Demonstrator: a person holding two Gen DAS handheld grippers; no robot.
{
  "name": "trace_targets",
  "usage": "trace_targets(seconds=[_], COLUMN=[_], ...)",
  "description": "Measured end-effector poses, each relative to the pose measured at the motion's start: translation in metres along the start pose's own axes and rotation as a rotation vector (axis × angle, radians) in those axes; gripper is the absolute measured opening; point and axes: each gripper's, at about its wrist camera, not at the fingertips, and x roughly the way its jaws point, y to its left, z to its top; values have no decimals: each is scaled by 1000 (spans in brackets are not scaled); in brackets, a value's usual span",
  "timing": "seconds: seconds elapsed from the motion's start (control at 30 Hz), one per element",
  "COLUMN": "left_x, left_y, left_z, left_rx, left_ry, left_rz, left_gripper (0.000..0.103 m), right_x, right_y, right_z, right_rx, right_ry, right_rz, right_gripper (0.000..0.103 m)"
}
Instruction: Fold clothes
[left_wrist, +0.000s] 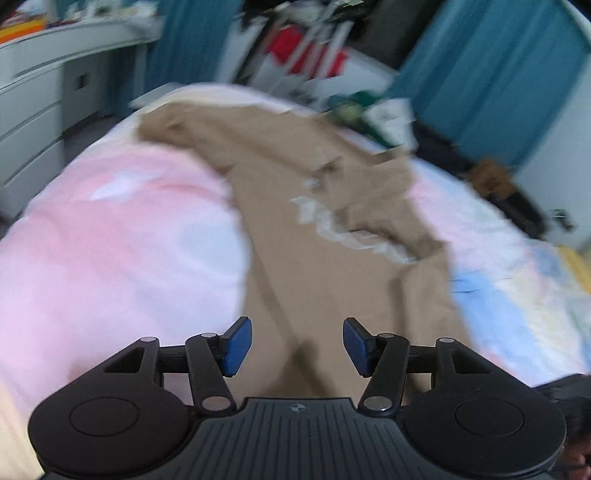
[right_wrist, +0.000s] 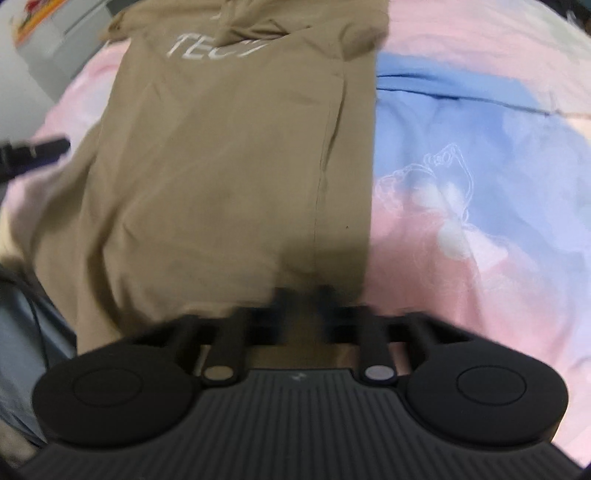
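A tan T-shirt (left_wrist: 317, 206) with white lettering lies on the pink and blue bedspread (left_wrist: 122, 236), partly folded and rumpled. My left gripper (left_wrist: 297, 345) is open and empty, its blue pads (left_wrist: 238, 345) hovering over the shirt's near edge. In the right wrist view the same shirt (right_wrist: 229, 155) lies with one side folded in along a straight edge. My right gripper (right_wrist: 303, 299) is blurred; its fingers stand close together at the shirt's bottom hem, seemingly pinching the cloth.
White drawers (left_wrist: 33, 122) stand at the left of the bed. Teal curtains (left_wrist: 491, 66), a rack with red items (left_wrist: 306, 51) and a pile of clothes (left_wrist: 373, 110) lie beyond the bed. The other gripper (right_wrist: 29, 151) shows at the left.
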Motion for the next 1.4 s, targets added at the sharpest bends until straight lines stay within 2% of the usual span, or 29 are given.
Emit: trace_targets(seconds=[0.1, 0.13, 0.23, 0.3, 0.43, 0.53, 0.6, 0.63, 0.67, 0.7, 0.73, 0.77, 0.93, 1.03, 1.17, 1.23, 1.33, 1.4], left_x=[-6, -4, 12, 28, 48, 50, 47, 46, 46, 45, 45, 45, 45, 47, 51, 61, 77, 84], left_y=[-15, -24, -50, -68, -88, -82, -74, -71, -70, -69, -68, -68, -70, -76, -94, -108, -119, -123], left_z=[-5, -8, -22, -30, -39, -42, -38, -36, -35, -34, -33, -33, -34, -38, -47, -54, -63, -65], left_rx=[61, 94, 151, 195, 279, 256, 228, 215, 210, 205, 203, 201, 223, 255, 342, 404, 418, 423], left_ry=[-35, -32, 36, 82, 111, 114, 104, 99, 95, 91, 90, 88, 94, 98, 113, 145, 185, 195], left_rz=[-183, -230, -317, -326, -237, -219, -208, -200, -190, -179, -176, -172, -162, -175, -227, -239, -234, -243], left_gripper=[58, 58, 59, 58, 57, 57, 57, 57, 57, 57, 57, 57, 57, 56, 55, 53, 53, 54], right_x=[3, -6, -35, -52, -63, -51, -41, -36, -31, -26, -23, -18, 16, 2, -16, -31, -55, -62], right_y=[3, -1, -15, -24, -41, -41, -39, -38, -36, -32, -28, -25, -17, -13, -8, -8, -10, 2], right_z=[-1, -3, -11, -18, -26, -21, -16, -13, -11, -8, -6, -4, -2, -7, -14, -17, -23, -24], right_rx=[-10, 19, 95, 133, 195, 193, 189, 187, 178, 159, 148, 139, 146, 130, 109, 112, 120, 76], right_ry=[25, 4, -55, -88, -111, -74, -44, -29, -16, -11, -7, -1, 94, 70, 38, 3, -57, -85], right_rz=[-18, -3, 31, 46, 55, 58, 63, 65, 68, 70, 64, 53, 12, 7, 1, 4, 25, 25], right_gripper=[3, 3, 3, 3, 3, 6, 13, 28, 50, 58, 63, 64, 62, 5, 5, 5, 4, 4])
